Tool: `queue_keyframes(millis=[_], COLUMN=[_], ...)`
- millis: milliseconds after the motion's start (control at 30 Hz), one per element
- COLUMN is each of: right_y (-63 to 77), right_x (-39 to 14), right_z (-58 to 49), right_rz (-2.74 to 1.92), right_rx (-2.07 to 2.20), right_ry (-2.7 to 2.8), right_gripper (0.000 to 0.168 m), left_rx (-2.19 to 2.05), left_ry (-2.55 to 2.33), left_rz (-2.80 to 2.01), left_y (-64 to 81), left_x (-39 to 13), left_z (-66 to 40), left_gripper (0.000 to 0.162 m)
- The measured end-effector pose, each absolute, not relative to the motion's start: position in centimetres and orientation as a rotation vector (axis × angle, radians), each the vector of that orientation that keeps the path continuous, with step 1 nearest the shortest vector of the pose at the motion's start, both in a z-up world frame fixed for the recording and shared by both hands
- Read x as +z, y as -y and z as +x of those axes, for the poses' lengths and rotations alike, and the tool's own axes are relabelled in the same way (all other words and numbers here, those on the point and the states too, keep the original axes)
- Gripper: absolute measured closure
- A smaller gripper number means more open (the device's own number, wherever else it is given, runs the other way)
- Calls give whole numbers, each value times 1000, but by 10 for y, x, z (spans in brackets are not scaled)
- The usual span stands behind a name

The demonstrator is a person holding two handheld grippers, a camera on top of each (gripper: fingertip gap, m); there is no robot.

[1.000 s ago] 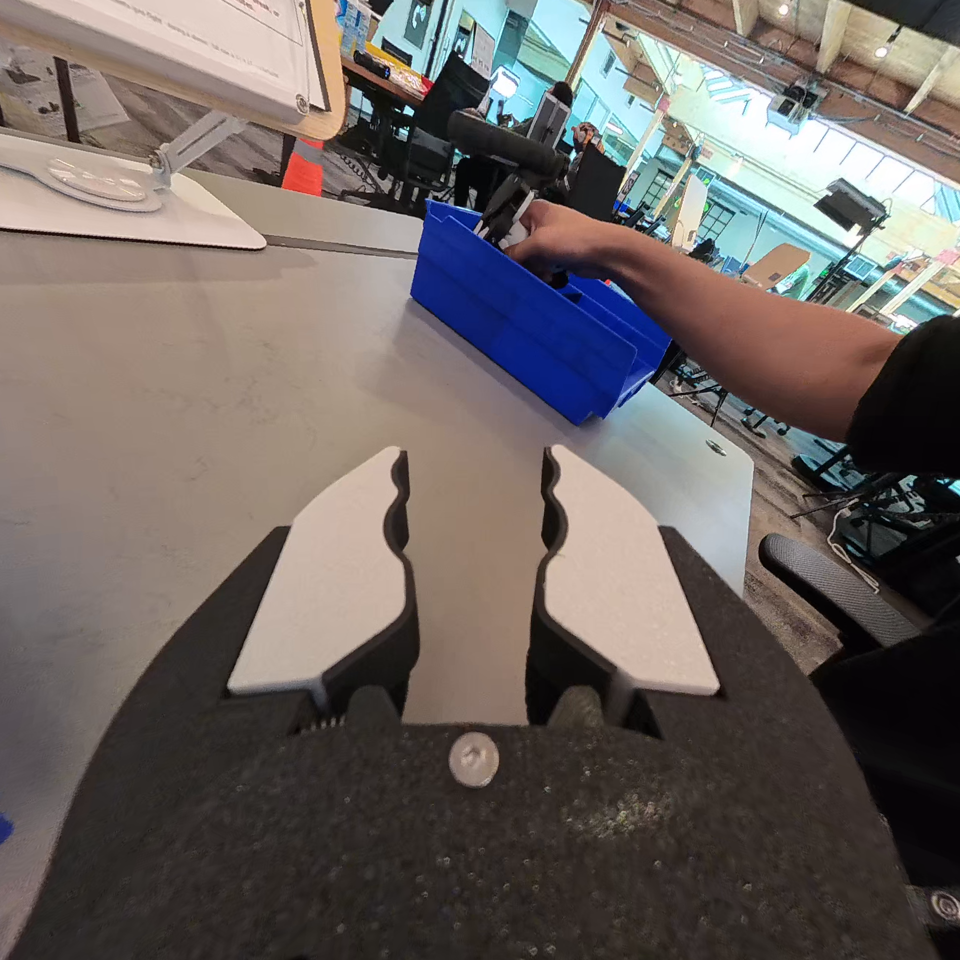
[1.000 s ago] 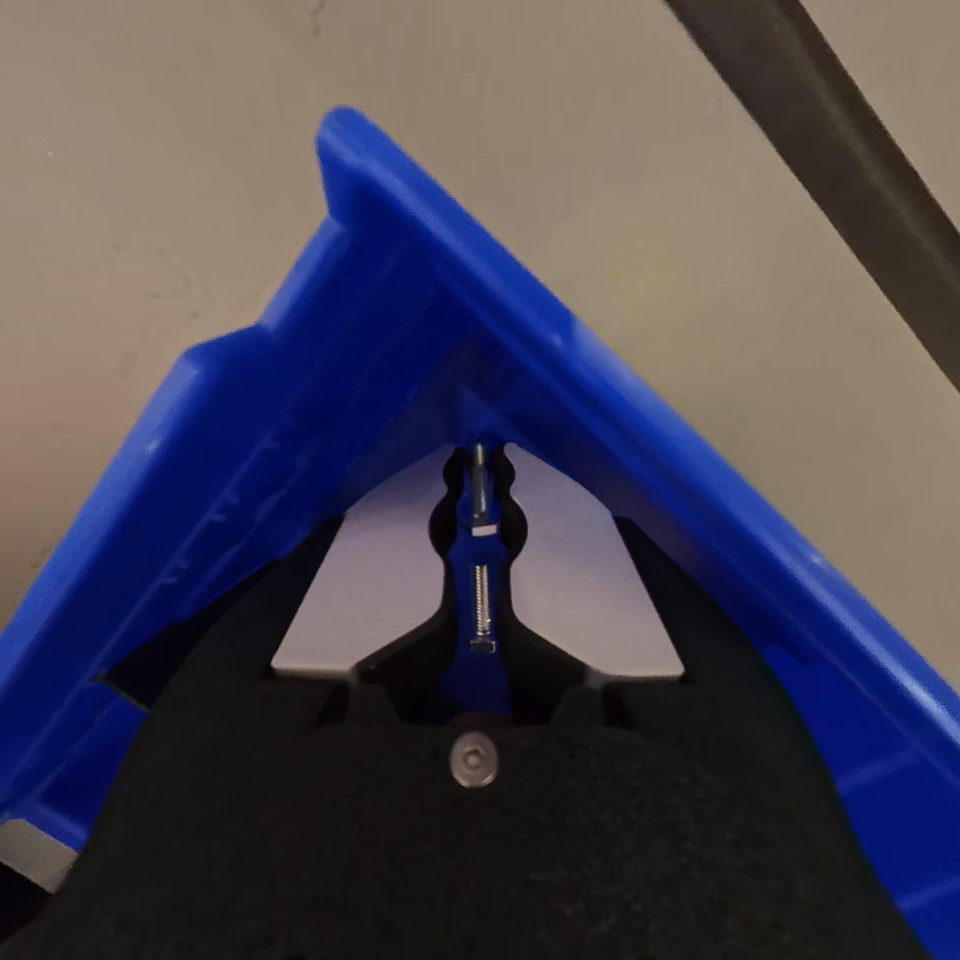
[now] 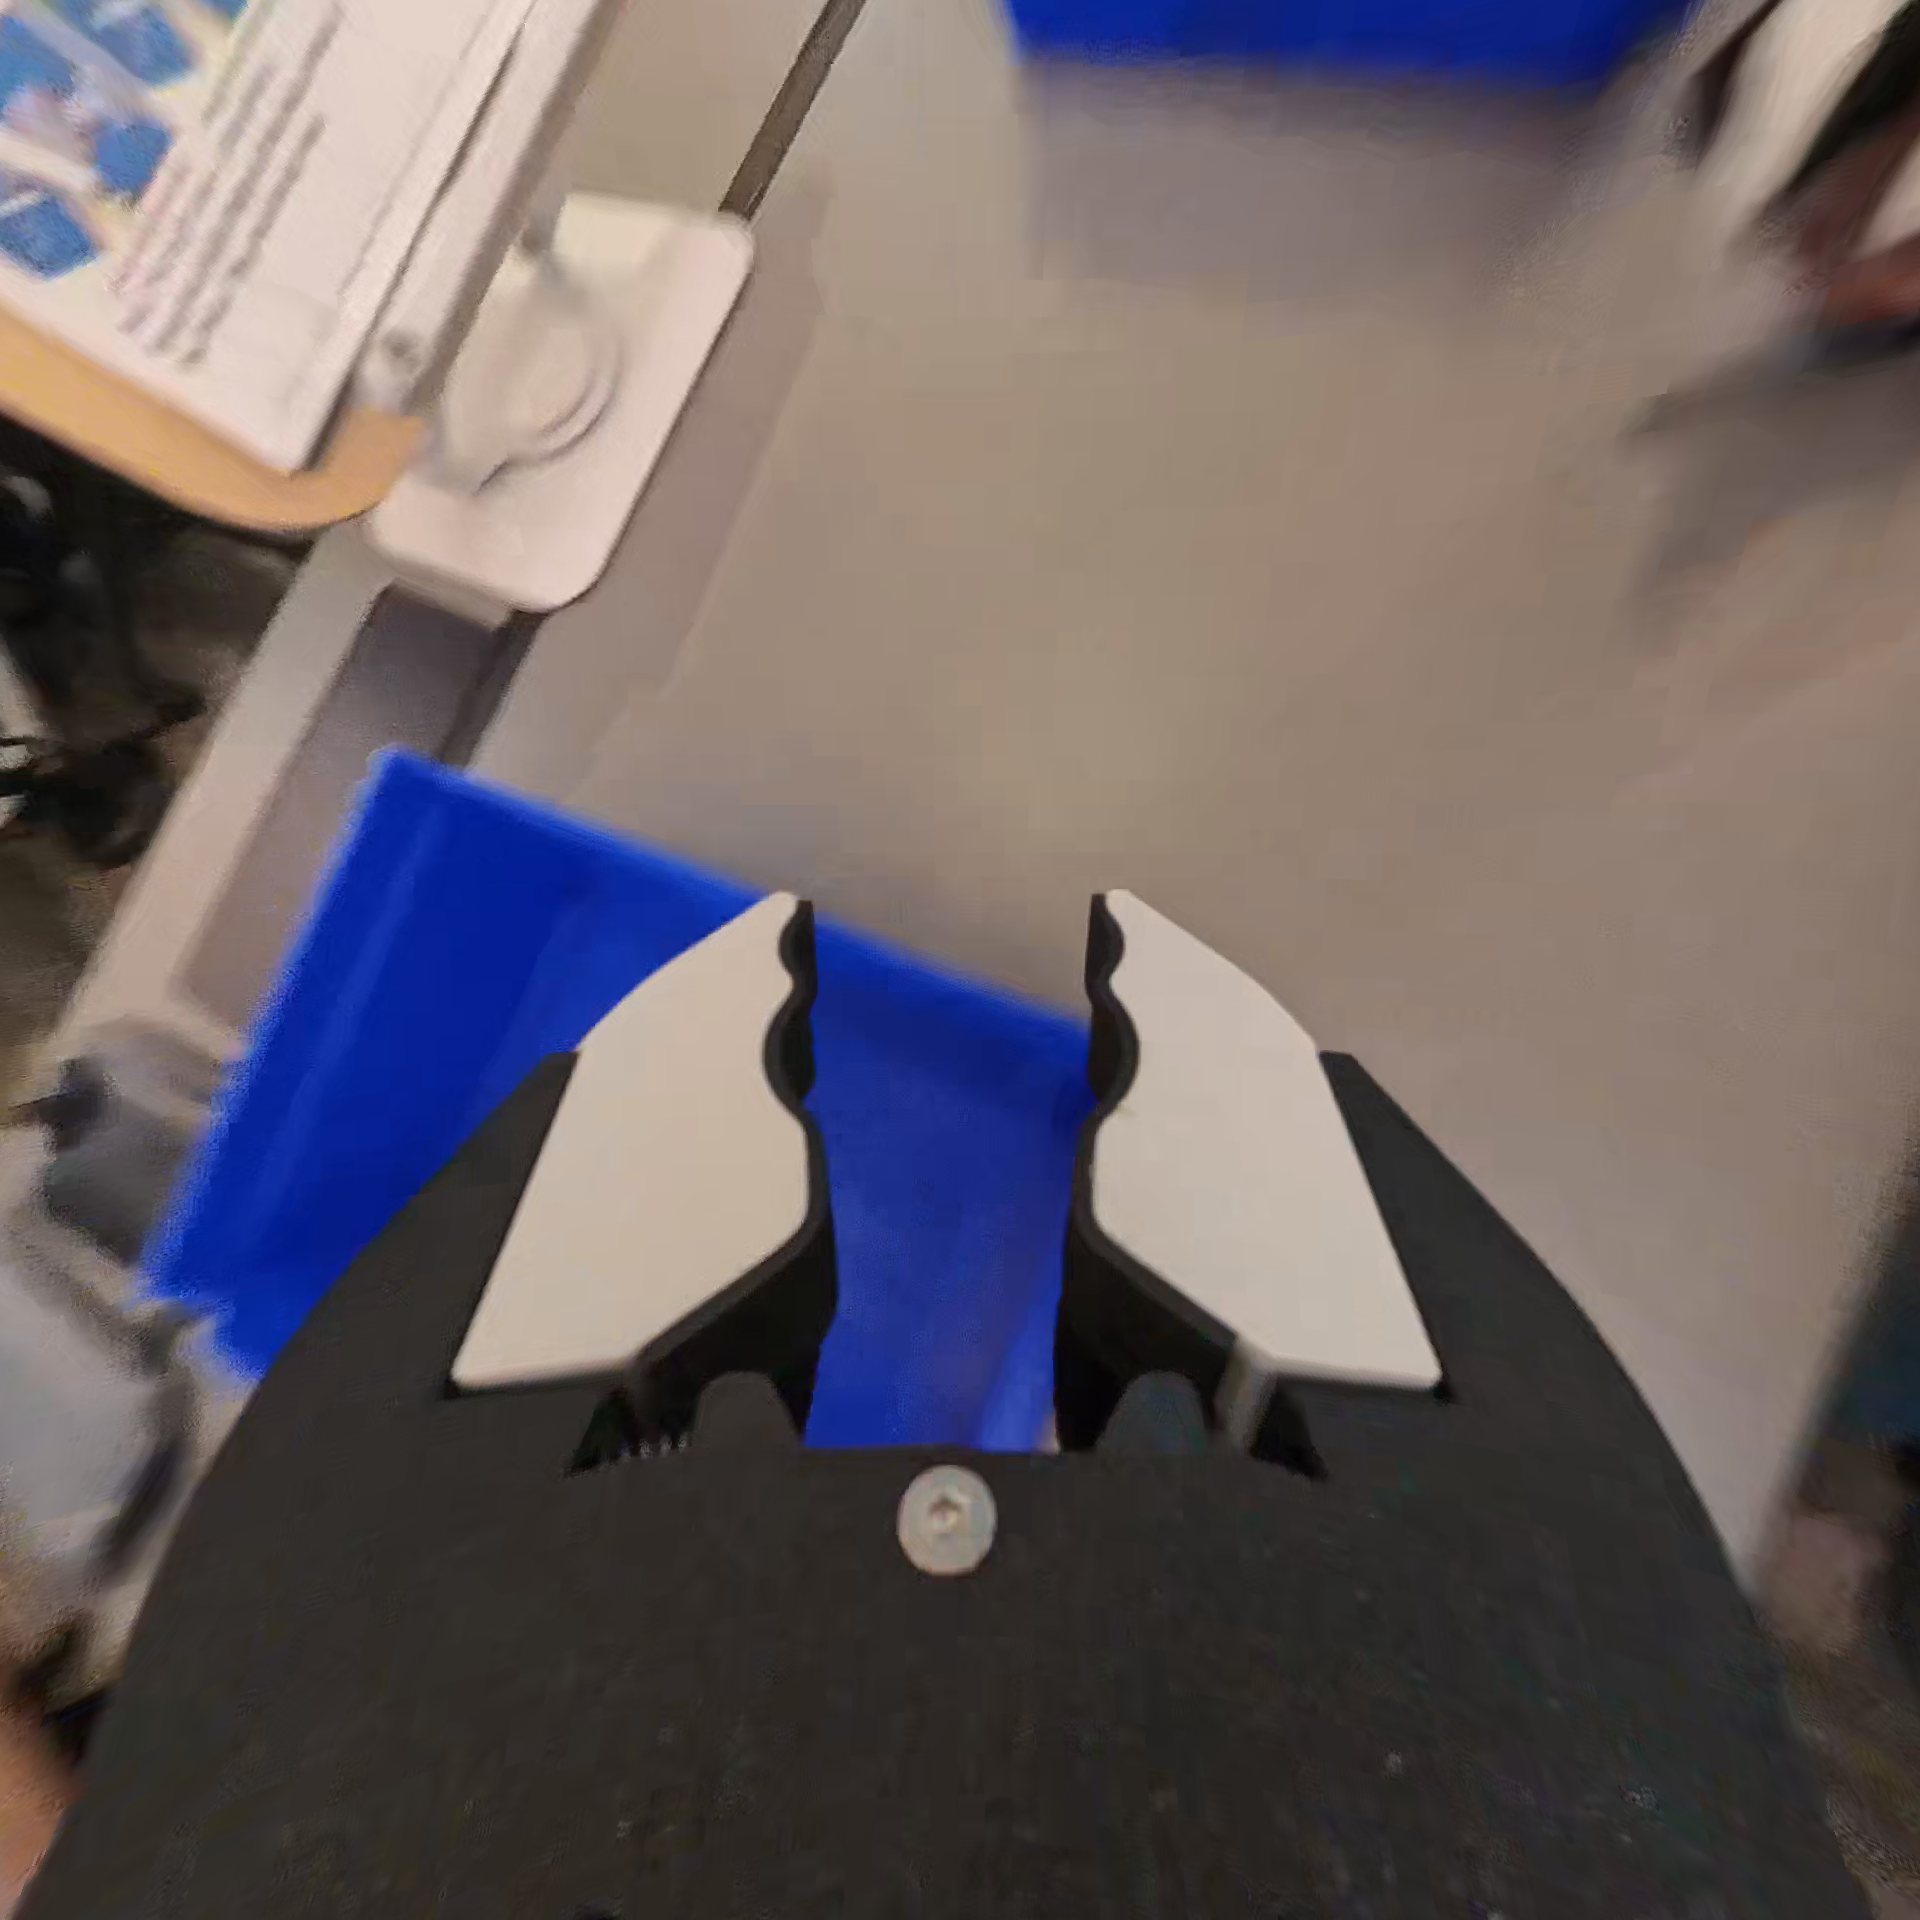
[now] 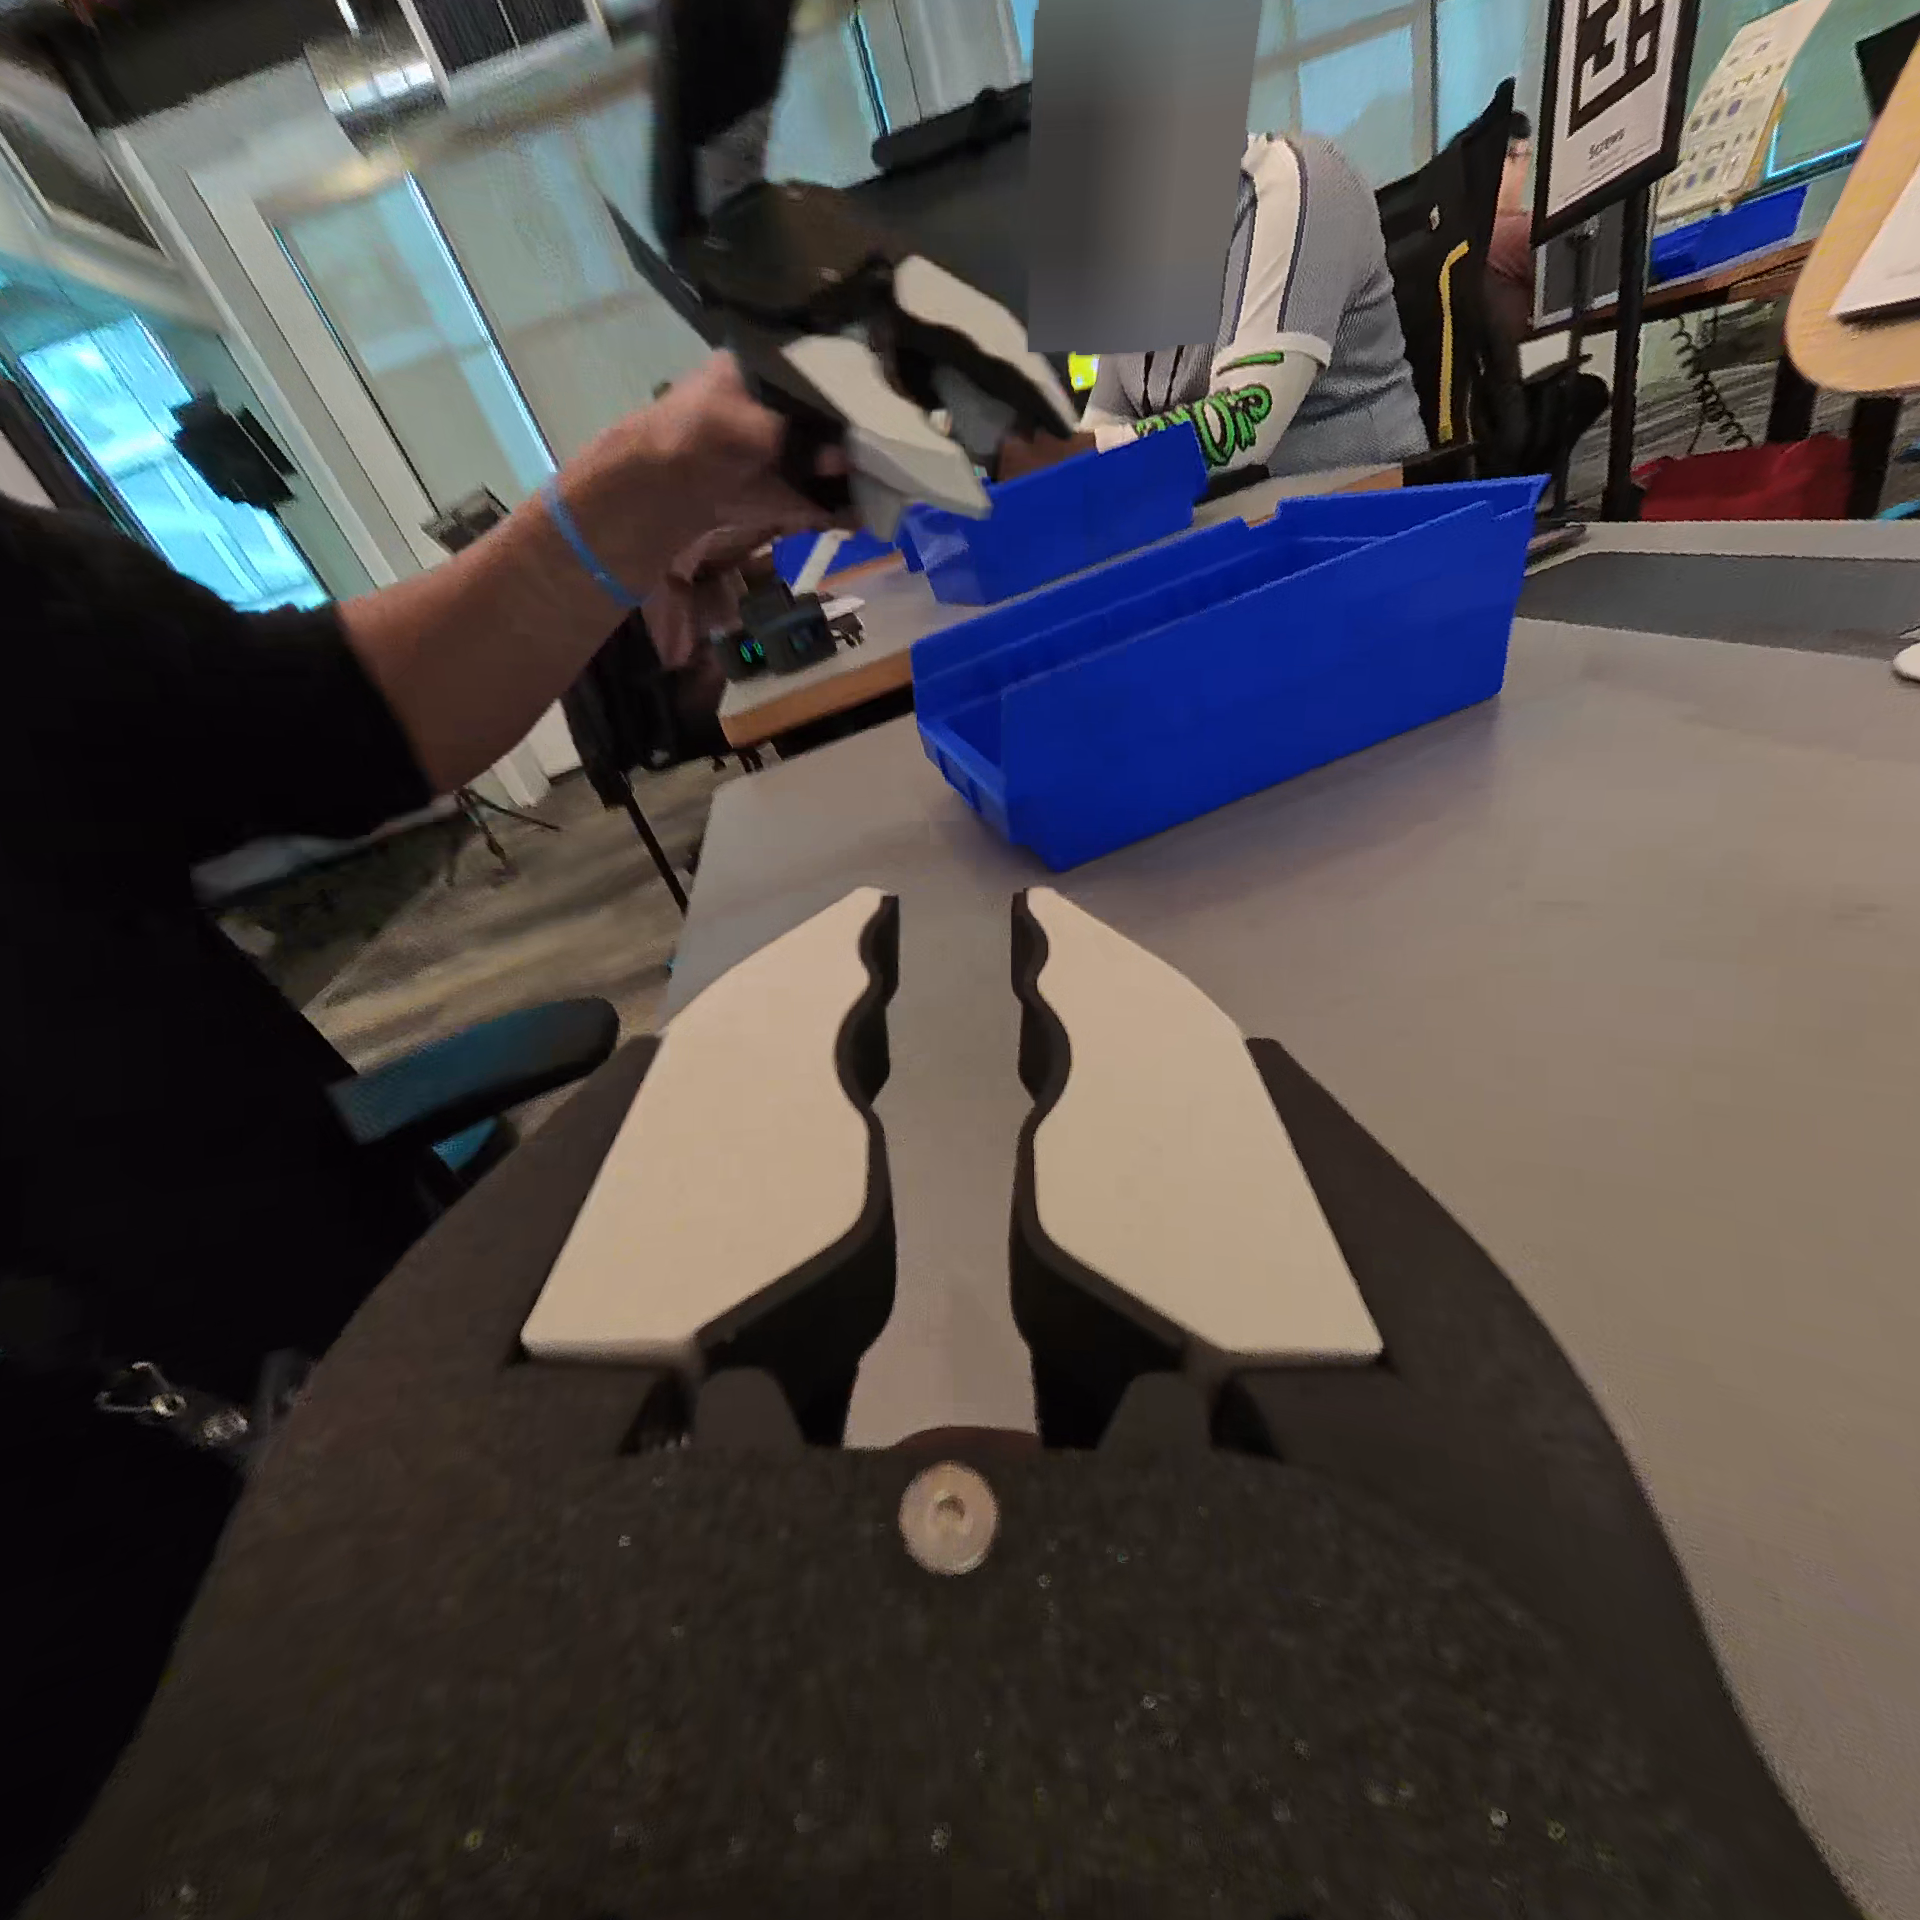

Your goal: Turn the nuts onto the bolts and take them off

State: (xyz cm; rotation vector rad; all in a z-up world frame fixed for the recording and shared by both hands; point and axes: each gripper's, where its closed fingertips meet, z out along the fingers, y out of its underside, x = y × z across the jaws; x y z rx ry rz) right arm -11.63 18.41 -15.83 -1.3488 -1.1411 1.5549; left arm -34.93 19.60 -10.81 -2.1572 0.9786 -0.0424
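I am holding the left tongs open and empty above a blue bin at the near edge of the grey counter; that view is blurred, so I cannot make out any nuts or bolts inside. My right tongs are hovering low over the counter, parted with nothing between them, pointing toward the blue bin.
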Motion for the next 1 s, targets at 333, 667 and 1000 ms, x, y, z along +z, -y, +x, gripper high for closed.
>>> queue_keyframes(millis=[333, 667, 1000], right_y=[-206, -209, -204], right_x=[-154, -157, -162], right_z=[-104, -102, -110], right_rz=[-1374, -1394, -1409], right_rx=[1489, 1413, 1430], right_ry=[1088, 1115, 1137], right_gripper=[148, 148, 148], left_rx=[436, 323, 361], left_ry=[-1527, -1731, -1836], left_rz=[-2268, -2272, -2218], left_y=[-303, -313, -323], left_x=[-231, -262, -279], left_z=[-490, -497, -503], left_gripper=[109, 114, 144])
